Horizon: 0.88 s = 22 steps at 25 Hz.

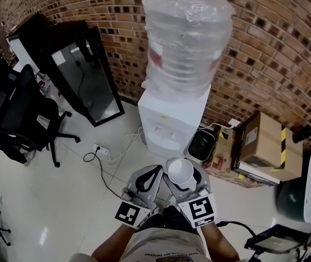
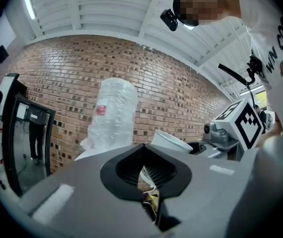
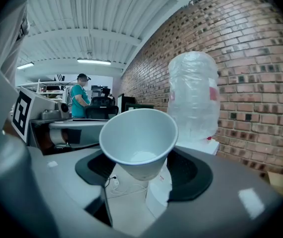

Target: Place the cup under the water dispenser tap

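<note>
Facing a brick wall (image 1: 286,48), I'm gently gripping the probably light, flimsy cup (image 3: 139,138) low in my right tongs (image 3: 144,176); my left tongs (image 2: 149,180) are closed, empty.

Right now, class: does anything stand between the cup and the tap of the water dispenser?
Nothing visible does. The cup is held in the right gripper, and only bare floor lies between it and the taps of the water dispenser. A power strip lies on the floor, off to the left.
</note>
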Each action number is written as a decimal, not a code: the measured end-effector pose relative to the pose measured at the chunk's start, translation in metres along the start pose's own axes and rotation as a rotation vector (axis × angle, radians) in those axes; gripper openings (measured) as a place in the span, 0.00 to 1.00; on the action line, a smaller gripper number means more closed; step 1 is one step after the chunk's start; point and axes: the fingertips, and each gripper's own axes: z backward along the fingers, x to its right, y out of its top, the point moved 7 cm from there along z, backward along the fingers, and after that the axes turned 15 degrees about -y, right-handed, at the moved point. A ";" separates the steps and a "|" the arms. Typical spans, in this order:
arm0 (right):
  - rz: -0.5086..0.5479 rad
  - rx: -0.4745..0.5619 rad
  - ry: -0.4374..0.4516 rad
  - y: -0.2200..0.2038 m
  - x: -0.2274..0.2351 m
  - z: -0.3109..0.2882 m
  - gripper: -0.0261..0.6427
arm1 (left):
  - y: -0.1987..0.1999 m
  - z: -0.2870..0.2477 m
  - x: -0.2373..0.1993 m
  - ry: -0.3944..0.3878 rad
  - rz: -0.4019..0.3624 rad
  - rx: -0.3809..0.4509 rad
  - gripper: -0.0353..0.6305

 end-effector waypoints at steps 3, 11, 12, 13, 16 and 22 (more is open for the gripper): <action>-0.004 -0.007 -0.003 -0.009 0.008 -0.014 0.53 | -0.009 -0.010 -0.005 0.003 0.011 -0.007 0.04; -0.013 -0.047 -0.017 -0.044 0.018 -0.053 0.53 | -0.048 -0.028 -0.024 0.006 0.038 -0.033 0.04; -0.010 -0.053 -0.020 -0.049 0.018 -0.057 0.53 | -0.054 -0.028 -0.027 0.006 0.042 -0.038 0.04; -0.008 -0.059 -0.021 -0.055 0.017 -0.062 0.53 | -0.060 -0.028 -0.030 0.007 0.047 -0.043 0.04; -0.006 -0.080 -0.028 -0.079 0.015 -0.076 0.53 | -0.081 -0.029 -0.037 0.008 0.061 -0.052 0.04; -0.019 -0.112 -0.060 -0.132 0.015 -0.114 0.53 | -0.134 -0.034 -0.055 0.006 0.095 -0.073 0.04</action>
